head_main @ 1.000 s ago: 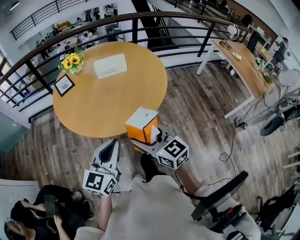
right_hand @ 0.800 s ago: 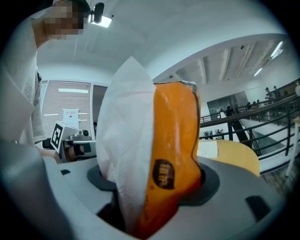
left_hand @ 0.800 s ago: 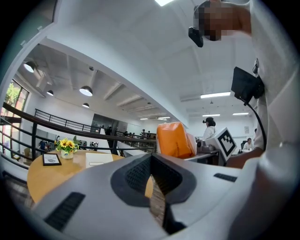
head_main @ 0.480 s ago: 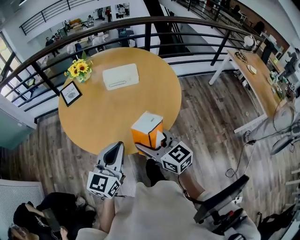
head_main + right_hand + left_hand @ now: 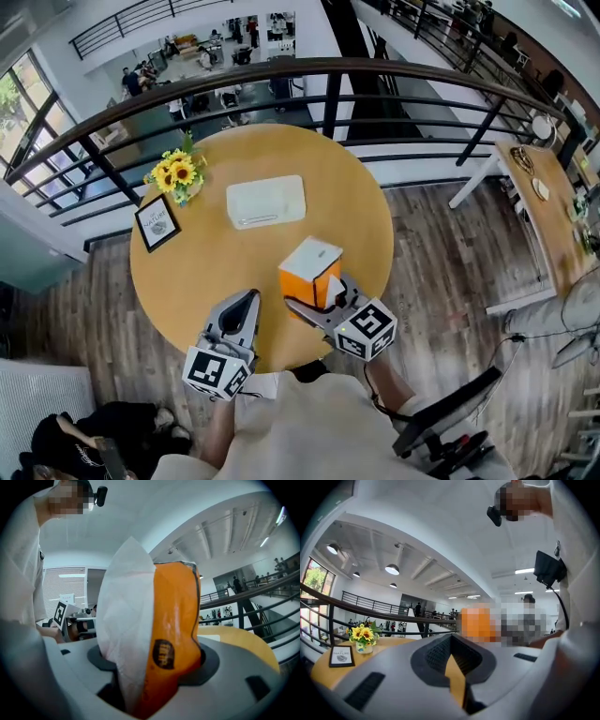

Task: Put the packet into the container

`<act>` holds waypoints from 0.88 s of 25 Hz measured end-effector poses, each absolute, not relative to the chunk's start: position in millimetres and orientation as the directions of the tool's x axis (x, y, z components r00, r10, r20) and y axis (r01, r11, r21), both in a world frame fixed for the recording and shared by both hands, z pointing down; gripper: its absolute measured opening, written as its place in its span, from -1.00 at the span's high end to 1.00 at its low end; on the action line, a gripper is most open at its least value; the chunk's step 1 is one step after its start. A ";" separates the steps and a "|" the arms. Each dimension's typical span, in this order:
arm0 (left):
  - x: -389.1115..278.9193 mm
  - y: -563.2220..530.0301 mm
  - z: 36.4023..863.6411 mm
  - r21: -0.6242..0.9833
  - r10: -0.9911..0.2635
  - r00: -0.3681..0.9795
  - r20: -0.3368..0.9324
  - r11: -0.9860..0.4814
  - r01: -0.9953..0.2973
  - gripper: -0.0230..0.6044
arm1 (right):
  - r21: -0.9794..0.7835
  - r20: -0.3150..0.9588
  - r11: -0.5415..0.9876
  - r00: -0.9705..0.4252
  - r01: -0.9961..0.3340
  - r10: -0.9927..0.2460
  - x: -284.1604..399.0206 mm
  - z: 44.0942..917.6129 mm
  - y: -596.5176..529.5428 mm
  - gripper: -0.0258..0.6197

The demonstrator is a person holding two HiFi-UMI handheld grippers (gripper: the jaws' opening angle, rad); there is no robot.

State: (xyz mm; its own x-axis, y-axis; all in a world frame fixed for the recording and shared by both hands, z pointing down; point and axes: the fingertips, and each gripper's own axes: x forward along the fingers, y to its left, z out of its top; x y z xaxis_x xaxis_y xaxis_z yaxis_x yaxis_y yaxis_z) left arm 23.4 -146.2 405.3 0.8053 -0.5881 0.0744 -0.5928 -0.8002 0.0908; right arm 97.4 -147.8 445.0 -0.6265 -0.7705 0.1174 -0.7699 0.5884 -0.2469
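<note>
An orange and white packet (image 5: 310, 271) (image 5: 159, 634) is clamped upright in my right gripper (image 5: 316, 294) (image 5: 152, 679), over the near edge of the round wooden table (image 5: 211, 272). My right gripper is shut on the packet, which fills most of the right gripper view. The white flat container (image 5: 265, 202) lies farther back on the table, left of and beyond the packet. My left gripper (image 5: 244, 307) (image 5: 452, 665) hovers at the table's near edge, left of the packet, shut with nothing in it.
A vase of sunflowers (image 5: 177, 174) (image 5: 362, 637) and a small framed card (image 5: 157, 223) (image 5: 341, 655) stand at the table's left. A dark railing (image 5: 309, 75) curves behind the table. A light desk (image 5: 539, 183) is at the right, an office chair (image 5: 448, 412) behind me.
Both grippers and the packet have come forward from over the floor to the table's near edge. The table and the container now lie closer in the head view.
</note>
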 end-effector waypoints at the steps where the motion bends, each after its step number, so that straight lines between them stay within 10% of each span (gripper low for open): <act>1: 25.3 -156.7 403.5 0.087 -0.597 0.799 0.072 -0.794 -0.601 0.91 | -0.249 0.117 0.590 -0.629 -0.768 -0.769 101.7 445.5 -158.6 -0.12; 22: -29.2 -261.0 407.9 0.114 -0.601 0.792 0.112 -0.783 -0.611 0.91 | -0.265 0.209 0.522 -0.577 -0.811 -0.790 70.1 449.9 -254.5 -0.12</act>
